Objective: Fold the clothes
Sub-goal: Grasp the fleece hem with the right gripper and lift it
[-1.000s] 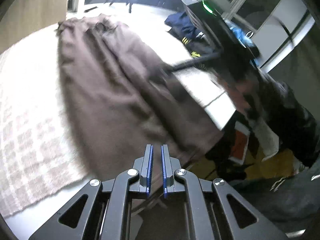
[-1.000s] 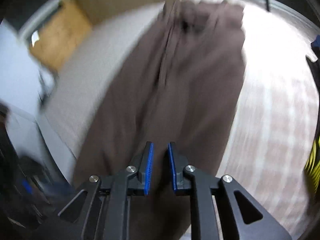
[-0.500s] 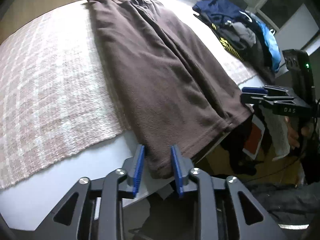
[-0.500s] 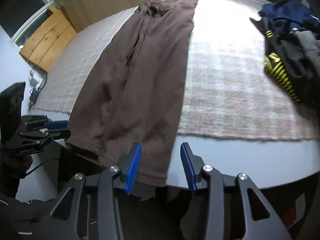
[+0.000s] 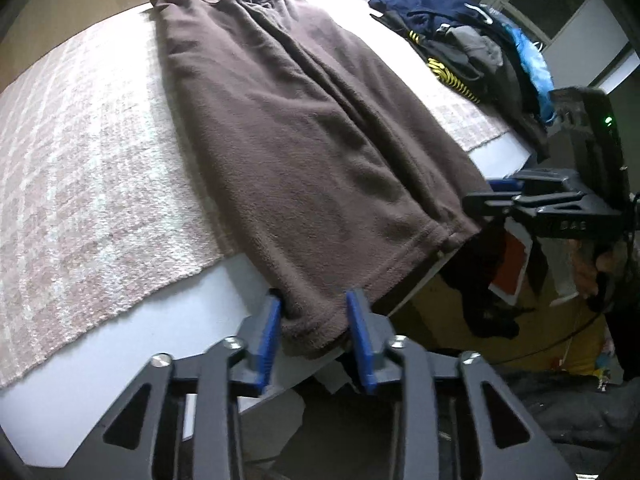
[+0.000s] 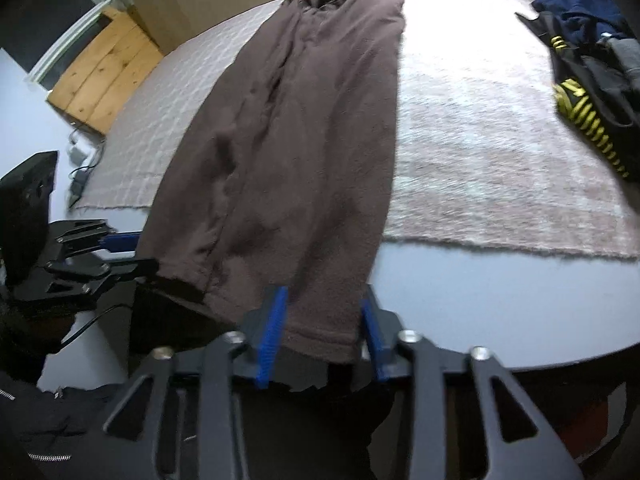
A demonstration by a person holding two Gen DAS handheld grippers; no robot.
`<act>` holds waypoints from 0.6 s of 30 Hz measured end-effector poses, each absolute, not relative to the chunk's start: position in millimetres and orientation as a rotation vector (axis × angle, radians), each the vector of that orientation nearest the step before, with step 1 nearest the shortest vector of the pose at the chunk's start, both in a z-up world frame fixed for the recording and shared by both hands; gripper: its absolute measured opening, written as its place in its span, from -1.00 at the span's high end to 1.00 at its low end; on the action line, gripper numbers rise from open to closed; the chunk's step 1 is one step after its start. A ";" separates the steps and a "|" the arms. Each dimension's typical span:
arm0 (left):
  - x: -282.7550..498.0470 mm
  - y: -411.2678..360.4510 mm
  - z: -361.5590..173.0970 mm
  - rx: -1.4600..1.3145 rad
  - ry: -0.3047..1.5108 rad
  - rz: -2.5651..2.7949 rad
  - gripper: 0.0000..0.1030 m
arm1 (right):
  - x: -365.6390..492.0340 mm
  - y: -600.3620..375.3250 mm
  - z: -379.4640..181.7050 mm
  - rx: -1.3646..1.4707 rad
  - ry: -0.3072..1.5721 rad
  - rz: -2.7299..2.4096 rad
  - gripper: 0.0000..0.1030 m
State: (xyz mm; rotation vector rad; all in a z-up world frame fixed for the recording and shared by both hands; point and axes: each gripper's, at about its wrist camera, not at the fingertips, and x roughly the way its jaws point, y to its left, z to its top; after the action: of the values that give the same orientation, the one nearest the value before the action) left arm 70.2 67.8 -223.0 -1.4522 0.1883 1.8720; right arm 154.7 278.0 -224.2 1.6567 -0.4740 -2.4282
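Note:
A long brown fleece garment [image 5: 304,132] lies flat, lengthwise, on the table, and its near hem hangs over the front edge. My left gripper [image 5: 314,304] is open, with the hem's left corner loose between its blue pads. My right gripper [image 6: 324,300] is open too, and the hem's right corner [image 6: 320,340] sits between its pads. Across the hem, each wrist view shows the other gripper: the right gripper [image 5: 480,196] beside the far corner, and the left gripper [image 6: 146,250] at the left corner. The same brown fleece garment [image 6: 304,120] shows soft creases along its middle.
A pale pink woven mat [image 5: 80,160] covers most of the white table [image 5: 120,340], under the garment. A pile of dark clothes [image 5: 472,48] with yellow stripes sits at the table's right side [image 6: 588,64]. A wooden cabinet [image 6: 108,76] stands beyond the left edge.
Both grippers were nearly shut a second ago and have opened wide. The garment went from blurred motion to lying still and flat, with a hem corner between each gripper's pads.

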 end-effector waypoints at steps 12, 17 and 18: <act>22.3 41.0 -149.5 -1.304 -0.143 1.874 0.86 | 121.4 332.1 -169.9 1.315 -0.962 -2.309 0.77; -22.8 49.6 -113.5 -1.187 -0.098 1.994 0.87 | 85.3 358.6 -126.1 1.195 -0.937 -2.316 0.77; -34.0 52.5 -106.6 -1.168 -0.098 2.019 0.87 | 82.0 368.7 -115.0 1.182 -0.922 -2.322 0.77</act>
State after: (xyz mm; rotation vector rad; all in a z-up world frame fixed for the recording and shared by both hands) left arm -34.0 52.5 -106.6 -1.1679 -0.0982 2.0192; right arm 82.0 368.7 -115.0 1.1817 -0.9222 -2.3222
